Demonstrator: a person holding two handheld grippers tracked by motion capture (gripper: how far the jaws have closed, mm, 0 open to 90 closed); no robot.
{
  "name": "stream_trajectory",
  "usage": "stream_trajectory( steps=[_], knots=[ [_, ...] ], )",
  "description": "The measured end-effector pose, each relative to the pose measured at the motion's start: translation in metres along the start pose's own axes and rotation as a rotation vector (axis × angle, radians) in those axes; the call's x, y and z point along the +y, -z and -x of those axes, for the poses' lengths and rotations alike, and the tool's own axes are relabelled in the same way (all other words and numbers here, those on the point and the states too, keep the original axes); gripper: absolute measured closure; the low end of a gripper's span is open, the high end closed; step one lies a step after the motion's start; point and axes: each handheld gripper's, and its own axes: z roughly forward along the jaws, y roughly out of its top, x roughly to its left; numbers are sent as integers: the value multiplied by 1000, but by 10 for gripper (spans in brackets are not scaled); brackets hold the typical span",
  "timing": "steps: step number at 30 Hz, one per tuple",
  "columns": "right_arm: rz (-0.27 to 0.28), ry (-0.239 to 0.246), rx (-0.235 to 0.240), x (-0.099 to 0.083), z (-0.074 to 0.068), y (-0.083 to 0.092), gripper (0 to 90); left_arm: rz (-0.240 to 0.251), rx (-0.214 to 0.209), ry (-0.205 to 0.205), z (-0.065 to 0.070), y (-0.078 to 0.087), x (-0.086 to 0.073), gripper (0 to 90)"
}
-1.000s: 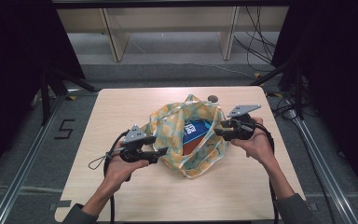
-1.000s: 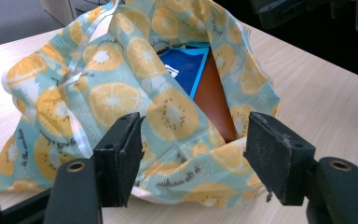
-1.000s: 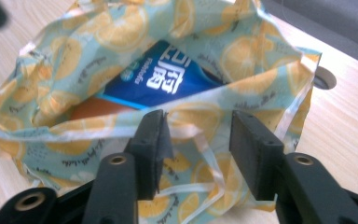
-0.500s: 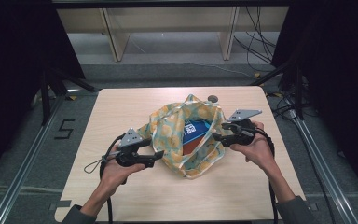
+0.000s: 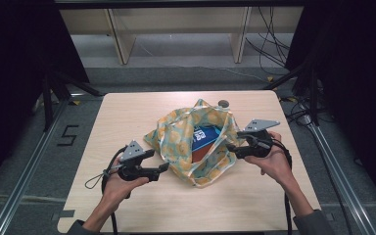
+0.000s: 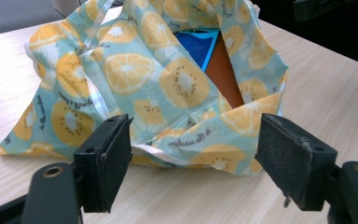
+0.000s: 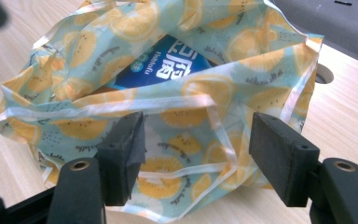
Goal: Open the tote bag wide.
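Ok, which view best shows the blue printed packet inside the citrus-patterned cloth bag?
The right gripper view: the blue printed packet faces the camera, white lettering visible. The high view shows it small within the citrus-patterned cloth bag; the left gripper view shows a blue corner.

A pale wood-grain table (image 5: 127,117) carries a fabric bag (image 5: 176,134) printed with orange slices, lying open near the middle. A small round dark hole (image 5: 223,103) sits in the tabletop just beyond the bag, toward the far edge.
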Motion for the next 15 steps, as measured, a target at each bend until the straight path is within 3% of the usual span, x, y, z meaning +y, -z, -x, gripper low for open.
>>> stream_trajectory(
  steps=[1,7,15],
  knots=[
    [-18,-20,10,-1,-1,2,367,0,2,8,1,0,-2,248],
    [21,-8,3,-11,-3,5,343,-6,-16,14,4,-1,-18,232],
    [16,-18,20,-24,-12,11,326,1,-14,7,10,4,-32,213]
  ],
)
